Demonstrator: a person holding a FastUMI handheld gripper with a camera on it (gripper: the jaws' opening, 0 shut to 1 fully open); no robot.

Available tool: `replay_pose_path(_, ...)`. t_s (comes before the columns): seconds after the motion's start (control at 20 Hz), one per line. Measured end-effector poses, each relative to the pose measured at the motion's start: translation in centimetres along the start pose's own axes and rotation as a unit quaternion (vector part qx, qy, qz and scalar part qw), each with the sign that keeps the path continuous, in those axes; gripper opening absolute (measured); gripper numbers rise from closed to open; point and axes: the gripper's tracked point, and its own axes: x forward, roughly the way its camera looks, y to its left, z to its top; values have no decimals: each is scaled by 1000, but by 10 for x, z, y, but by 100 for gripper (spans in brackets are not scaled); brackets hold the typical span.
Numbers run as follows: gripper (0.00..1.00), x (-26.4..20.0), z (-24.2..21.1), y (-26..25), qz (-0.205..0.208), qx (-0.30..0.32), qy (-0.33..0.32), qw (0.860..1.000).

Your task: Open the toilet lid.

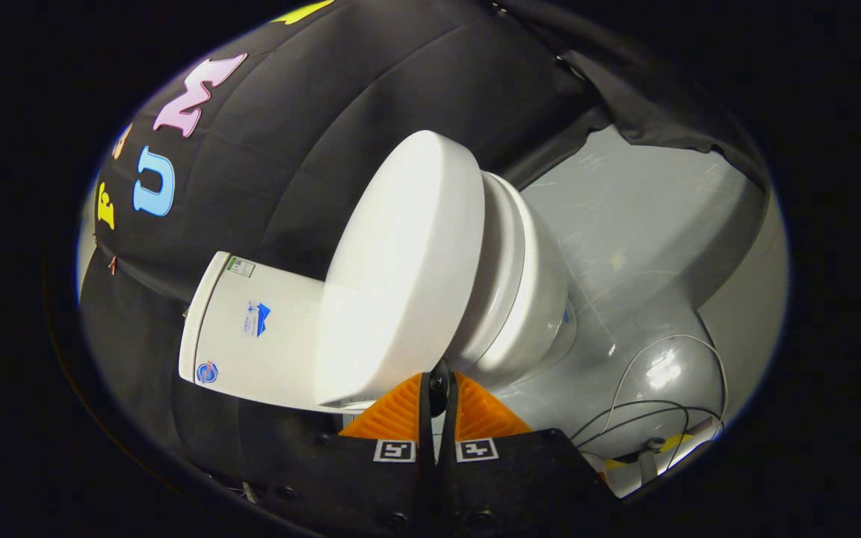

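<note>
**One camera, rolled sideways, close on the toilet**

The lens rides on the gripper [439,388], looking forward along its two fingers, which sit nearly together at six o'clock. It is rolled: the white ceramic toilet [415,276] lies sideways, near, cistern toward nine o'clock, grey floor [647,217] toward three.

Staged bathroom set inside a recording booth.
White ceramic toilet [430,284] with cistern [251,329] and closed lid [400,261], standing on a smooth grey floor [640,224]; black cloth wall [311,134] draped behind and around in place of tiles; loose cables [647,407] trailing across the floor beside the bowl.
</note>
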Motion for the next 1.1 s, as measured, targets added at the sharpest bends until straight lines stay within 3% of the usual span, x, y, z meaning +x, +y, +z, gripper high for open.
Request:
replay_pose_path(0.7, 5, -15, 7, 42, -6, -47, -24, 999)
replay_pose_path(1.1, 5, -31, 11, 91, 27, -64, -31, 997)
